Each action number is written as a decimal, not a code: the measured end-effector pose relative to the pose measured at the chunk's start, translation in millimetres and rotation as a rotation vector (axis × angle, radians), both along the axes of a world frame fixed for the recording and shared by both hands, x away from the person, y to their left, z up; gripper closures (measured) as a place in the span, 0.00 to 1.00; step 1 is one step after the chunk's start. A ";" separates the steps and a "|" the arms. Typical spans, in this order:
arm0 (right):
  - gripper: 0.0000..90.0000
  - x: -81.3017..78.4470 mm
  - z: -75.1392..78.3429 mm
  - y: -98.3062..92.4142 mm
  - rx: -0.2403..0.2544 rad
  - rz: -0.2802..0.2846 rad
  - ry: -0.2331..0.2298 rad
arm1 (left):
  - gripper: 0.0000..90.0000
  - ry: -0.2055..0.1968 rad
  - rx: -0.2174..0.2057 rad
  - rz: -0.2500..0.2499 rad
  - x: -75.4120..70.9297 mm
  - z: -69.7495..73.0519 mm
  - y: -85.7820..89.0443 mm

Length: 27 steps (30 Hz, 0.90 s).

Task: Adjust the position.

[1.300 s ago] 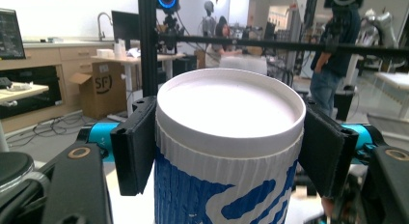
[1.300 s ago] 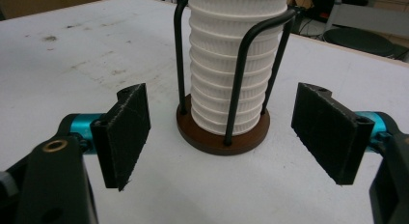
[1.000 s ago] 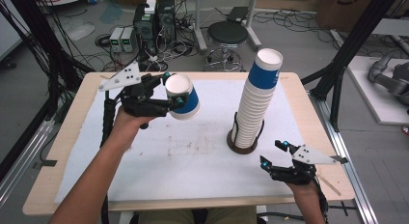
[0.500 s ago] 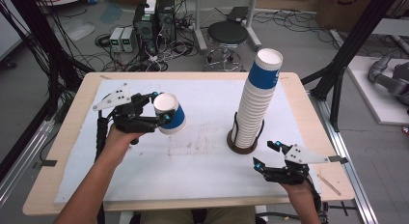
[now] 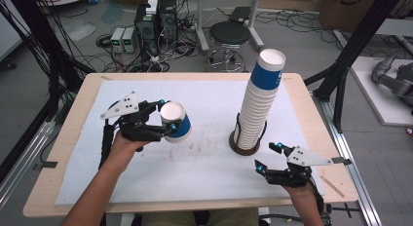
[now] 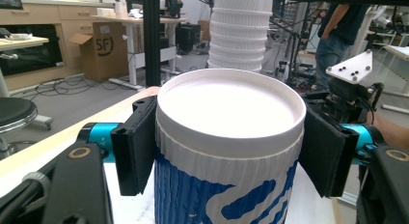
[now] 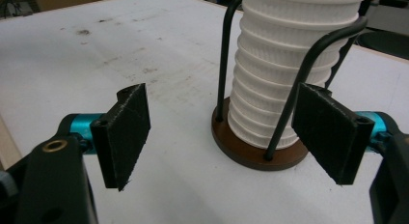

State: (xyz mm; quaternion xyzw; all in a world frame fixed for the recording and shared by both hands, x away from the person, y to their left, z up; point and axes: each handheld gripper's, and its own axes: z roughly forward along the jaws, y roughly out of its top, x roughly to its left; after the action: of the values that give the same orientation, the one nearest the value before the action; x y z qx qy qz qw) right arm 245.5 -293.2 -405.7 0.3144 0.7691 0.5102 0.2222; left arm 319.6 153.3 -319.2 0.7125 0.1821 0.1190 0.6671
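Blue-and-white paper cup (image 5: 176,121) clamped by its ribbed sides in left gripper (image 5: 164,120), tilted above the white mat (image 5: 209,162), interior hidden, tall stack of nested cups (image 5: 259,99) in a wire holder (image 5: 245,145) on a brown base, right gripper (image 5: 268,157) just beside it, jaws apart, nothing between

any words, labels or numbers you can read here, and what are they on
"SF" in a round mark: on the cardboard box on the floor by the desks, in the left gripper view.
Blue pattern on the paper cup held in the left gripper: shapes, no readable letters.
Dark print on the cardboard box at the top right of the high view: cut off, unreadable.
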 end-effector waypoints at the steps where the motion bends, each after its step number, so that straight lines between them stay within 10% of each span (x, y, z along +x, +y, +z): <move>1: 0.24 0.1 -0.1 0.7 0.000 0.007 0.000 | 0.33 0.003 -0.002 -0.002 -0.4 -1.3 -0.3; 27: 0.23 22.7 13.7 96.9 0.034 0.344 0.021 | 0.33 0.053 -0.034 -0.057 -19.8 -44.9 -15.6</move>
State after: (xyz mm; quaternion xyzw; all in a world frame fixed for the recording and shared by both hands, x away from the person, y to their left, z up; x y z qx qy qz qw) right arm 268.3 -196.3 -392.1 0.1873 0.8050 0.5504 0.1181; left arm 299.8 137.8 -364.0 0.7087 0.1812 0.0780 0.6773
